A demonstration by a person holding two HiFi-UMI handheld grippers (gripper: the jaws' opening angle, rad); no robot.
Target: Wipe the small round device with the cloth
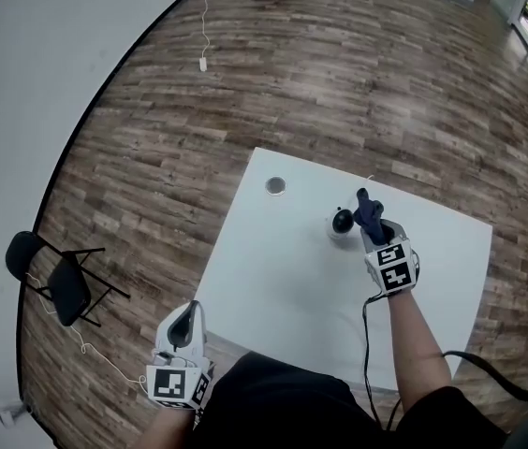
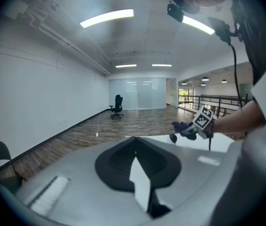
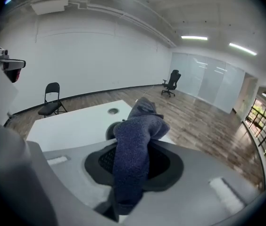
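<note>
Nearest me, my left gripper [image 1: 186,321] sits at the near edge of the table [image 1: 283,293], its jaws closed together on nothing. Further out, my right gripper [image 1: 369,215] has its jaws clamped on the dark blue cloth [image 3: 132,154], whose free end pokes out just beside the small round device [image 1: 342,223] mid-table; I cannot tell whether they touch. I judge the wiping to be under way, though nothing shows how much of the device is left to wipe.

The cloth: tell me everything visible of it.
The cloth is dark blue-grey and nubby like terry, bunched into a thick fold. The right gripper is shut on it, with its loose end sticking out past the jaws, above the white table beside the small round device. Contact with the device cannot be told.
</note>
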